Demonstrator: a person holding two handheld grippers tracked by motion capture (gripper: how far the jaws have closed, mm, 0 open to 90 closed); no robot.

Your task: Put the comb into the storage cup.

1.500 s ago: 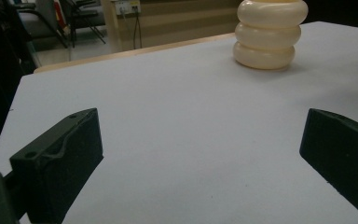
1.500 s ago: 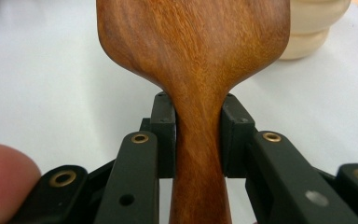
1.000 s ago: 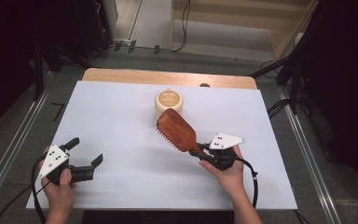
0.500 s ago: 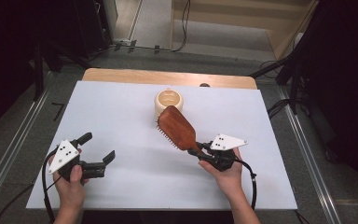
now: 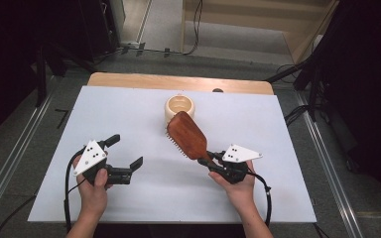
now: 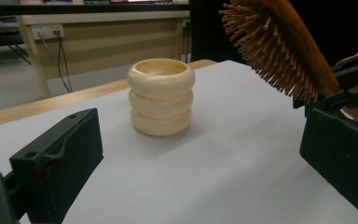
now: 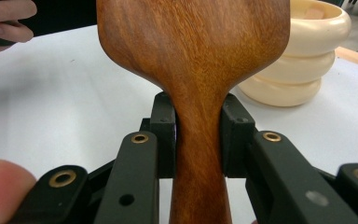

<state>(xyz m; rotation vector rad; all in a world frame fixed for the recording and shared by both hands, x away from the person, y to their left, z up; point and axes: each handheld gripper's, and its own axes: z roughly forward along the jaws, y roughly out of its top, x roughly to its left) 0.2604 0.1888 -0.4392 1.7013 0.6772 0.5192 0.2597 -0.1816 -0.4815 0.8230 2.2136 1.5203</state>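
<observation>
While the right tongs point(image 5: 209, 161) clamp the hairbrush point(image 5: 187, 135) handle, we hold its head above the worktop point(image 5: 278, 129), at 5 o'clock from the cream holder point(image 5: 181, 108). Left tongs point(image 5: 128, 152) stand apart, empty. Next move, we judge: lower the brush into the holder, requiring tilt correction.

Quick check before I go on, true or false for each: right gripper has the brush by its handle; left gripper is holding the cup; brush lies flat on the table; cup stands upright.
1. The right gripper clamps the wooden hairbrush by its handle. True.
2. The left gripper holds the cream ribbed cup. False: it is open with nothing between its fingers, and the cup stands apart.
3. The brush lies flat on the table. False: it is held raised, bristles facing down and to the left.
4. The cup stands upright. True.
</observation>
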